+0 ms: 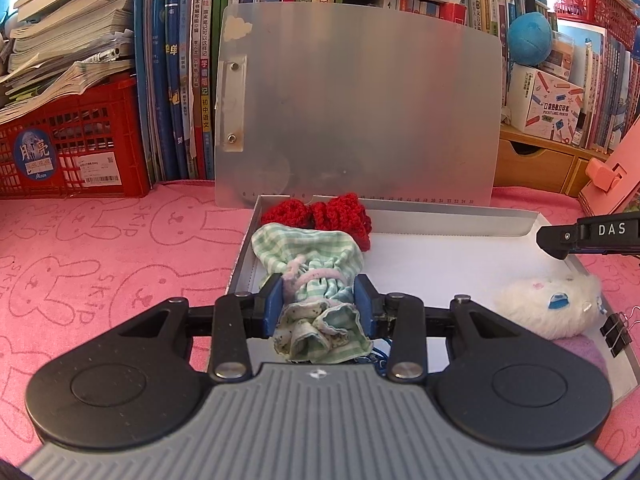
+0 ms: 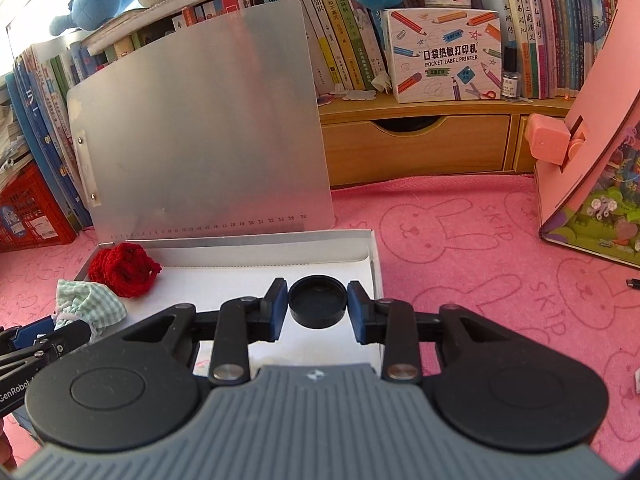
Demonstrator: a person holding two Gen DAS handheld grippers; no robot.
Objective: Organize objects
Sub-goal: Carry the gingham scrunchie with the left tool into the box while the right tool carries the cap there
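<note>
A: What is the left gripper (image 1: 318, 300) doing?

B: Its blue pads are pinched on the gathered neck of a green-and-white checked cloth pouch (image 1: 308, 256), which lies in the near-left corner of the shallow white cardboard box (image 1: 452, 250). Just beyond the pouch, in the far-left corner, sits a red crocheted yarn piece (image 1: 320, 214), touching it.

A: And the right gripper (image 2: 318, 304)?

B: A small round black cap (image 2: 318, 306) sits between its pads, above the box's right half. The right pad looks against the rim; on the left a sliver of gap may remain, so I cannot tell whether it grips the cap or merely brackets it.

A: Anything else in the box?

B: A fluffy white plush toy (image 1: 550, 308) at the near right, with black binder clips (image 1: 616, 334) on that edge. A translucent grey clipboard (image 1: 360, 104) leans upright behind the box, on the pink rabbit-print cloth (image 1: 100, 264).

A: So which step is this?

B: Placing, I judge: both items are over or in the box. Next, the left should spread its pads and draw back without dragging the soft cloth; the right should set the cap flat on open floor.
</note>
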